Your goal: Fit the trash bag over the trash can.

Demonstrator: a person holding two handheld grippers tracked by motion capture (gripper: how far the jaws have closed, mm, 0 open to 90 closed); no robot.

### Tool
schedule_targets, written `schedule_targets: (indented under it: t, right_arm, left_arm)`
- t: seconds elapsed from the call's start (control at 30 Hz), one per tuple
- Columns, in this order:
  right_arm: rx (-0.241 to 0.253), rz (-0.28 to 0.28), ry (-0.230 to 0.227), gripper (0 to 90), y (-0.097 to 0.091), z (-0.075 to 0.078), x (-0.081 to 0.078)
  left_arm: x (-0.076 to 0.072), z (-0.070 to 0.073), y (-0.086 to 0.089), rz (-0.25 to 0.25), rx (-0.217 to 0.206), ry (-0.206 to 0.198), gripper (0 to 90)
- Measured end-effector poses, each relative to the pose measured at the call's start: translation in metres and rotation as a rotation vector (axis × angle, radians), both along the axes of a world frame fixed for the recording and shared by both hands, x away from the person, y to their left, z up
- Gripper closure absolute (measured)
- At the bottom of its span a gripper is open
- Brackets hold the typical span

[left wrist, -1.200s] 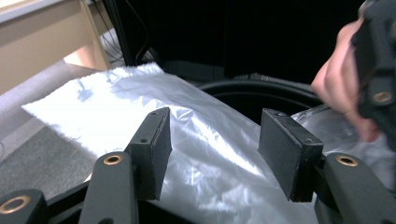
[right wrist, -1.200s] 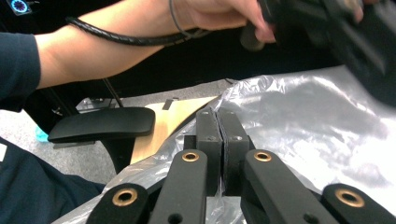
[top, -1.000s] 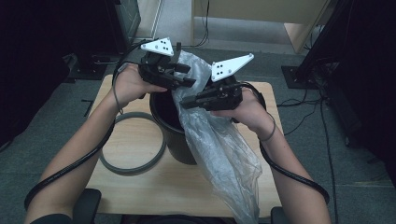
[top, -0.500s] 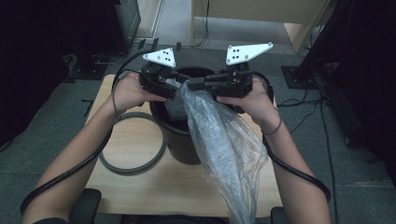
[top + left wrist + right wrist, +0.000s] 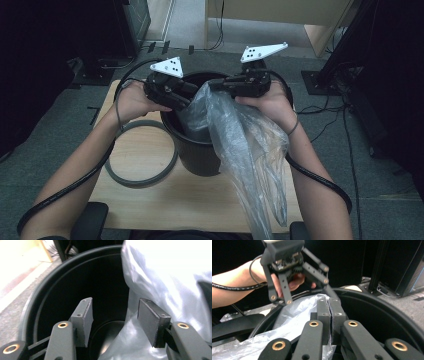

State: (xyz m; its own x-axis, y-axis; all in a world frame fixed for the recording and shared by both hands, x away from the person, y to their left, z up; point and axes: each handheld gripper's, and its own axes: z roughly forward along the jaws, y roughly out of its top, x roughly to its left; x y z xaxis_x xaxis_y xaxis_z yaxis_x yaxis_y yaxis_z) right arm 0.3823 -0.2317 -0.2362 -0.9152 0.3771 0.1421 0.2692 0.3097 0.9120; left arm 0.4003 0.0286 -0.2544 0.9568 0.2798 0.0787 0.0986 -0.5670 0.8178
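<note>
Right claw [image 5: 329, 315] clamped on plastic bag [image 5: 240, 145] — over black bin [image 5: 197, 152]

A black bucket [image 5: 197, 150] stands on the light wooden table [image 5: 150, 200]. The plastic bag [image 5: 250, 150] is clear with a grey sheen. Beside the bucket lies a grey ring [image 5: 172, 165]. Both hand-held grippers are black with white three-cornered plates.
</note>
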Motion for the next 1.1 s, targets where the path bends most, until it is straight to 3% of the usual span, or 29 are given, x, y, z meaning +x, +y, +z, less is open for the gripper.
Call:
schedule_targets:
  t: [0.1,0.13,0.17,0.2,0.23,0.33,0.47,0.57,0.7,1.1]
  right_arm:
    - [-0.014,0.005,0.014,82.7,0.001,-0.002,0.0]
    - [-0.016,-0.001,0.013,71.2,0.001,-0.003,0.001]
    - [-0.016,-0.001,0.013,71.2,0.001,-0.003,0.001]
    - [-0.013,-0.005,0.005,55.1,0.001,-0.004,0.001]
    - [-0.005,-0.004,-0.008,47.1,0.0,-0.004,0.002]
    - [0.034,-0.019,-0.019,40.0,-0.003,-0.001,0.003]
    - [0.066,-0.043,-0.024,39.6,-0.01,0.002,0.002]
    - [0.056,-0.065,-0.041,42.4,-0.018,0.001,0.0]
    - [0.08,-0.124,-0.037,45.9,-0.036,-0.003,0.0]
    - [0.031,-0.188,-0.059,48.9,-0.073,-0.024,-0.015]
  left_arm:
    - [0.003,0.001,0.005,0.025,-0.023,0.0,43.5]
    - [0.006,0.003,0.01,0.042,-0.041,0.006,42.9]
    - [0.006,0.003,0.01,0.042,-0.041,0.006,42.4]
    - [0.007,0.003,0.013,0.047,-0.047,0.004,42.3]
    - [0.007,0.004,0.014,0.05,-0.051,0.002,42.2]
    - [0.007,0.004,0.019,0.053,-0.069,0.001,41.4]
    - [0.006,0.003,0.022,0.049,-0.077,-0.005,40.9]
    - [0.003,0.002,0.025,0.044,-0.085,-0.008,40.2]
    - [0.003,0.0,0.028,0.044,-0.094,0.006,39.7]
    - [-0.012,-0.006,0.034,0.01,-0.127,0.014,39.0]
